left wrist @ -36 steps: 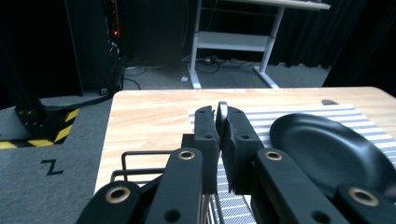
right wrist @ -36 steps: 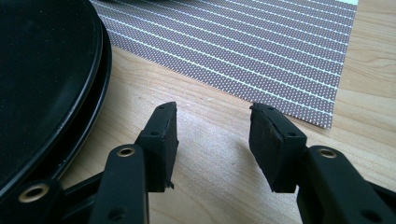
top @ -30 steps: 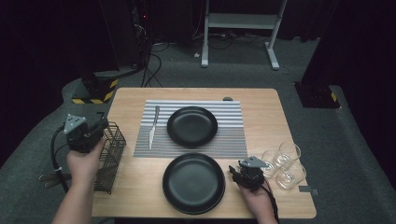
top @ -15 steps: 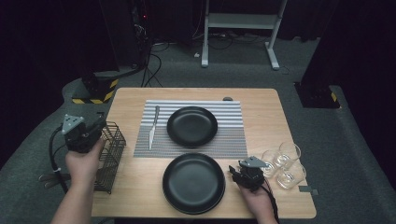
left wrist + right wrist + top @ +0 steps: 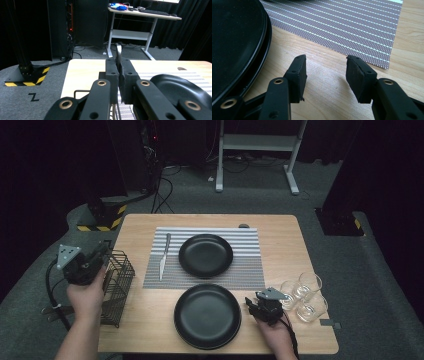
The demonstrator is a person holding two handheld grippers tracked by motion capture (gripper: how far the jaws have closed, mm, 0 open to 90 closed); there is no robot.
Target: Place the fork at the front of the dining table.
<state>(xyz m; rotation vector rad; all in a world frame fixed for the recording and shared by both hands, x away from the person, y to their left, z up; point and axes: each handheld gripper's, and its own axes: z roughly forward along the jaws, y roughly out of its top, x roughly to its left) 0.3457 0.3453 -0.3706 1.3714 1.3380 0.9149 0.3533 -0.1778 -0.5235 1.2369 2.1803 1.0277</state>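
My left gripper [image 5: 101,252] hovers above a black wire cutlery basket [image 5: 119,285] at the table's left edge. In the left gripper view its jaws [image 5: 119,62] are shut on a thin metal piece of cutlery [image 5: 119,52], which sticks up between the pads; I cannot tell which kind it is. My right gripper [image 5: 252,305] rests low on the table, right of the front black plates [image 5: 207,316]. It is open [image 5: 325,58] with only bare wood between its fingers. Those front plates [image 5: 234,37] look like a stack of two.
A striped placemat [image 5: 245,270] holds another black plate [image 5: 206,255], with a knife [image 5: 163,256] to its left. Three clear glasses [image 5: 305,295] stand close to my right hand. A small dark disc [image 5: 243,225] sits at the table's far edge.
The left gripper has drifted slightly to the left above the basket. The right gripper has stayed put.
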